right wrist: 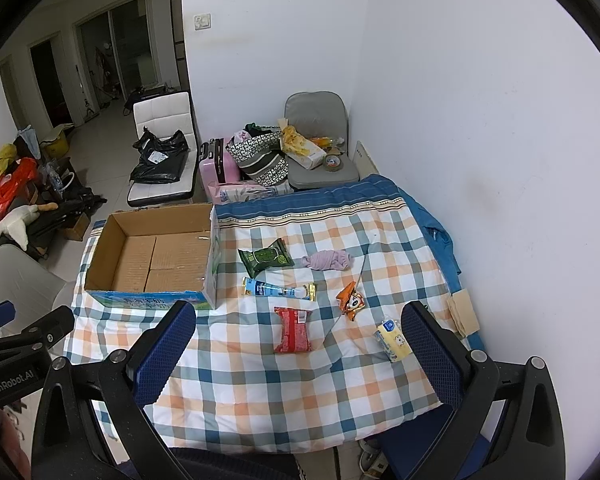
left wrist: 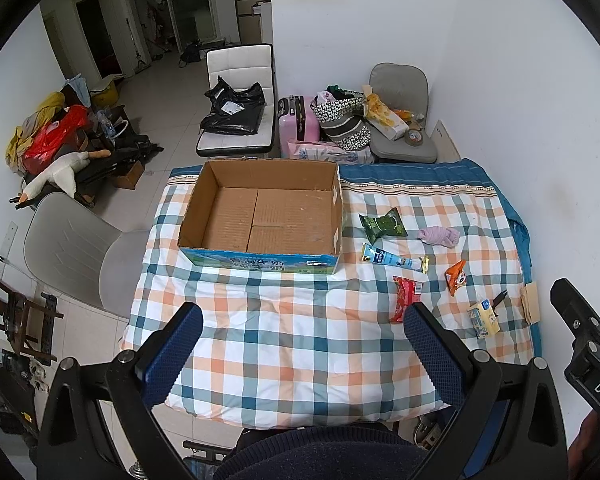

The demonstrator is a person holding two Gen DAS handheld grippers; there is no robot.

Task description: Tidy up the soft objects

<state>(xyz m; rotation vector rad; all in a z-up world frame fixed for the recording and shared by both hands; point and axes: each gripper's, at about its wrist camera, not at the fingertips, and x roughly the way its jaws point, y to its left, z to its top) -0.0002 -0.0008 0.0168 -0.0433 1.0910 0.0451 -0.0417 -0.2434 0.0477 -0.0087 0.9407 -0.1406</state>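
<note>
Both tongs hang above the near edge of the checked quilt [left wrist: 300, 320] that covers the desk. The left tongs [left wrist: 302, 344] stand wide open with nothing between their blue pads, and the right tongs [right wrist: 298, 346] are spread just as wide and also hold nothing.

The cardboard box [left wrist: 260, 256] sits on the far left of the quilt, open and bare inside, and it looks like the place where the soft things should go. All six things lie to its right, apart from one another:

- The green wipes pack [right wrist: 265, 258] lies just beside the box wall. It should be squashy and a little slick, so a grip across its middle seems best.
- The lilac cloth bundle [right wrist: 327, 260], farther right, is limp and very light. The tongs would need to pinch its thickest fold or it may slip through.
- The blue-and-white tube [right wrist: 278, 290] is long and narrow, and is best taken across its short width near the middle.
- The red snack packet [right wrist: 293, 330] lies nearest the right tongs. It is probably light and crinkly, with slippery film.
- The orange packet [right wrist: 350, 302] is small and puckered.
- The yellow tissue pack [right wrist: 392, 340] lies near the right edge, just beside the right tongs' pad. It should give under pressure.

None of them looks heavy or breakable.
</note>
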